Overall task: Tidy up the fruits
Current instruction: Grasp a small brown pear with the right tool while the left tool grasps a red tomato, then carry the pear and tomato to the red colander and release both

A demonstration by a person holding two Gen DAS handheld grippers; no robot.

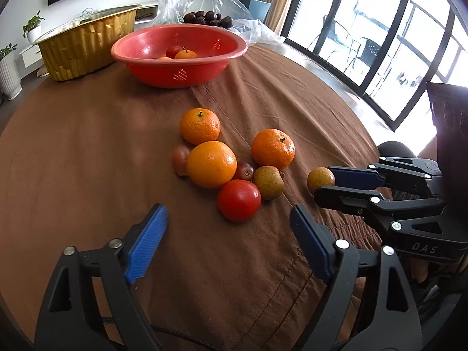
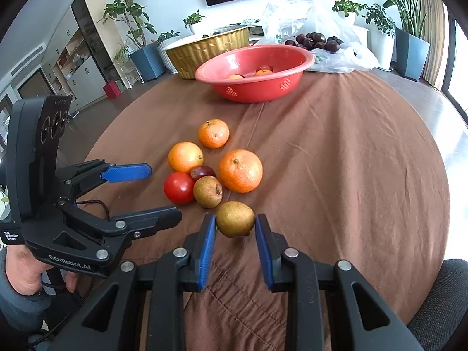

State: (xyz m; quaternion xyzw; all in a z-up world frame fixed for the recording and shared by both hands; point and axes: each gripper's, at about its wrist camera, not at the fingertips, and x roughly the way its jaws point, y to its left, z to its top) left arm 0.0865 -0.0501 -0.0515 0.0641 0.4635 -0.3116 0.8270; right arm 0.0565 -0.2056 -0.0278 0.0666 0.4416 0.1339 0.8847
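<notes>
The right tongs (image 2: 235, 225) are partly open, with one small brownish-green pear (image 2: 235, 218) sitting between the two blue pads (image 2: 206, 251). The left pad looks like it touches the pear. The right pad is just beside it, and I cannot tell if it touches. The pear rests on the brown cloth (image 2: 336, 175) that covers the round table.

The left tongs (image 1: 228, 234) are wide open and hold nothing. They hang over the cloth, just in front of a shiny red tomato (image 1: 239, 200).

Past the right tongs lies a bunch of fruit, all close together. A second brownish-green pear (image 2: 207, 191) is nearest, just beyond the first one. Left of it is the red tomato, and a small dark red grape-like fruit (image 2: 202, 172) peeks out behind them. A big bumpy orange tangerine (image 2: 240, 170) sits to the right of the second pear. A smooth round orange (image 2: 185, 157) is behind the tomato, and a smaller tangerine (image 2: 213, 133) is farther back. From the left tongs, another small reddish fruit (image 1: 180, 159) shows, tucked against the left of the smooth orange.

Far ahead of both tongs stands a red plastic bowl with little holes (image 2: 254, 87). Some orange and red fruit are already inside. Behind it is a gold ribbed foil tub (image 2: 204, 49) and a clear plastic bag (image 2: 336, 55) with dark round fruits (image 2: 317, 41) on it.
</notes>
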